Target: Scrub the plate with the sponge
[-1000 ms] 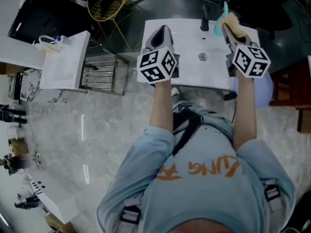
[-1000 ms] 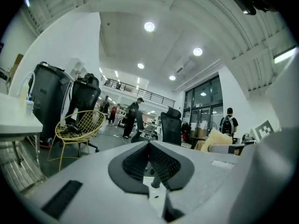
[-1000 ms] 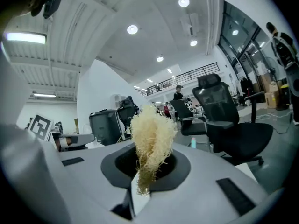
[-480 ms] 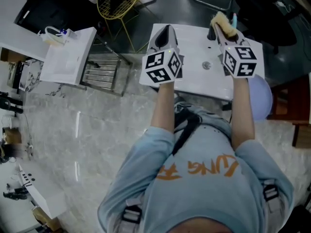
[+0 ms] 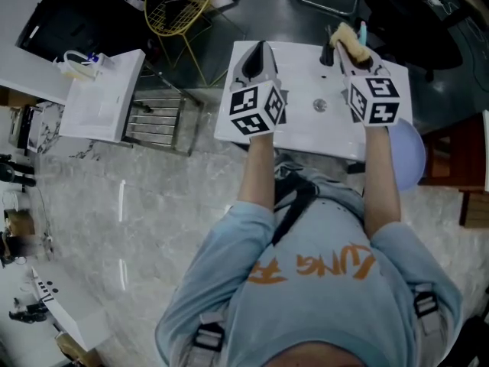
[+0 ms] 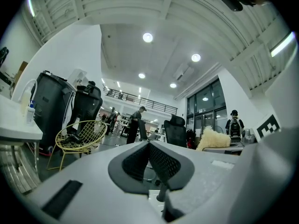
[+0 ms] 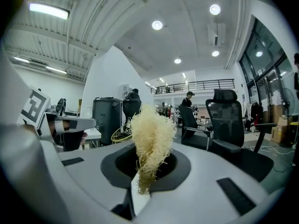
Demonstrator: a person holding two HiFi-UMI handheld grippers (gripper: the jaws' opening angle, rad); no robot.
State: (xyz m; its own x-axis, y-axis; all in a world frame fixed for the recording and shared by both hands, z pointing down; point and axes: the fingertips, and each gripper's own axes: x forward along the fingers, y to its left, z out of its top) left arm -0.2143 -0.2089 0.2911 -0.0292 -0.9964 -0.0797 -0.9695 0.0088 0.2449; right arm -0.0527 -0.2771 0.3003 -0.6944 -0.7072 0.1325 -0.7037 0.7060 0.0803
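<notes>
Right gripper (image 5: pixel 345 50) pinching the sponge (image 7: pixel 150 134), rolled and edged left over the sink (image 5: pixel 306 128); left gripper (image 5: pixel 257 50) pressed shut, plate unseen.

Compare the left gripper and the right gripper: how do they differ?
The left gripper is shut on nothing; the right gripper is shut on a straw-coloured sponge. The left gripper is over the left side of the sink, the right gripper over its right. Both point away from the person.

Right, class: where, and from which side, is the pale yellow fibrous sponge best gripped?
I'd pinch the pale yellow fibrous sponge by its narrow end, end-on, as the right gripper does: its fibres squash between the jaws, leaving the bushy end free to scrub.
</notes>
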